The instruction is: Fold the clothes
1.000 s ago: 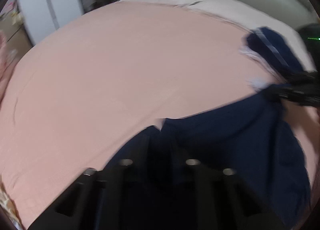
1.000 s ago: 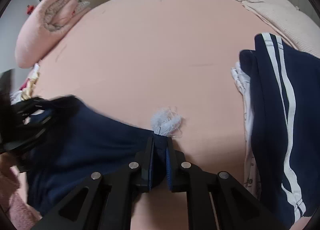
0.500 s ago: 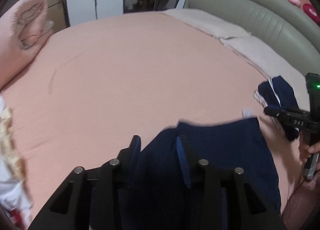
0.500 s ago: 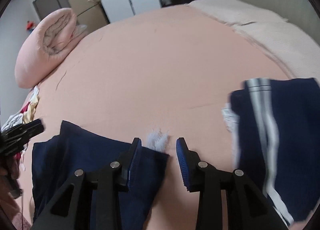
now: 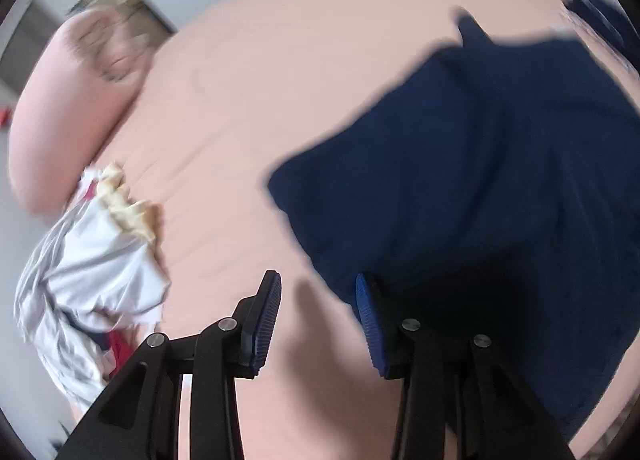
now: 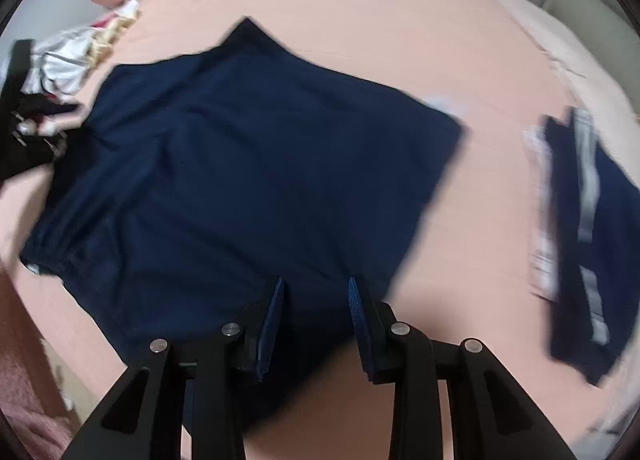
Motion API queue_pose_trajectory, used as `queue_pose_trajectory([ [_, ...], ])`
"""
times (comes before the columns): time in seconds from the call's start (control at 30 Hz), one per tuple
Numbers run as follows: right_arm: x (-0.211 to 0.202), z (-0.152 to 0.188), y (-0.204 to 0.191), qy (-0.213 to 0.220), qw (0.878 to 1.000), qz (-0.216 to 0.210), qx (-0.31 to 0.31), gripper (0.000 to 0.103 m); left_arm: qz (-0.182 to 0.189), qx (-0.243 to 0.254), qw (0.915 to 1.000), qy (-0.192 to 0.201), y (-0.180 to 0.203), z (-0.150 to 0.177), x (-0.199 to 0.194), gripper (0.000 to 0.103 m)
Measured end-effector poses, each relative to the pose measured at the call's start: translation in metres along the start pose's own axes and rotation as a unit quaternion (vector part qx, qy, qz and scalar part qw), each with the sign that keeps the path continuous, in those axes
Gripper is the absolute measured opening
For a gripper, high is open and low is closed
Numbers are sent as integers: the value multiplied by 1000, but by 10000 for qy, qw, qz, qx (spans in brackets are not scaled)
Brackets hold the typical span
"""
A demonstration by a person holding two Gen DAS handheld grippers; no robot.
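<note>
Though motion blurs both views, left gripper (image 5: 318, 316) and right gripper (image 6: 316, 314) gape empty over navy shorts (image 6: 248, 163).

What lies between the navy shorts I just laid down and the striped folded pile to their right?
Mostly bare pink sheet, as the right wrist view shows, between the navy shorts and the striped pile; only a small white scrap sits at the shorts' far corner.

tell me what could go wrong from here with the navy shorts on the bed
Both grippers, left and right, are open, so the navy shorts lie loose and could bunch when regrasped. The unfolded white garment lies close by and might get snagged. The striped folded pile sits near the shorts' edge and could be disturbed.
</note>
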State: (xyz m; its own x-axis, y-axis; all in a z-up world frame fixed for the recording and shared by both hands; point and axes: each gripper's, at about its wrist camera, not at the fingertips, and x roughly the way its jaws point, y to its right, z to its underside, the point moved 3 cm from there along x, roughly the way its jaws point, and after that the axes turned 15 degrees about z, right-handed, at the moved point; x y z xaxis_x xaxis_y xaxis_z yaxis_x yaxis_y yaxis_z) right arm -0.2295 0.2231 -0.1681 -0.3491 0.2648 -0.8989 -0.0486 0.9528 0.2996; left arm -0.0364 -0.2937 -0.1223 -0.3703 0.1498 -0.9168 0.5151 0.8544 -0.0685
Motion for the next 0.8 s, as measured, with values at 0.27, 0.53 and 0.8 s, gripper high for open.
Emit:
queue_pose_trajectory([
  [0.27, -13, -17, -81, 276, 9954, -868, -284, 34, 1243, 1192, 9845, -320, 66, 15, 4, 39],
  [0.53, -19, 10, -46, 172, 9992, -340, -127, 35, 970, 1337, 9860, -210, 40, 29, -47, 37],
  [0.8, -11, 57, -32, -175, 9991, -362, -159, 35, 996, 1569, 9820, -326, 75, 40, -43, 38],
])
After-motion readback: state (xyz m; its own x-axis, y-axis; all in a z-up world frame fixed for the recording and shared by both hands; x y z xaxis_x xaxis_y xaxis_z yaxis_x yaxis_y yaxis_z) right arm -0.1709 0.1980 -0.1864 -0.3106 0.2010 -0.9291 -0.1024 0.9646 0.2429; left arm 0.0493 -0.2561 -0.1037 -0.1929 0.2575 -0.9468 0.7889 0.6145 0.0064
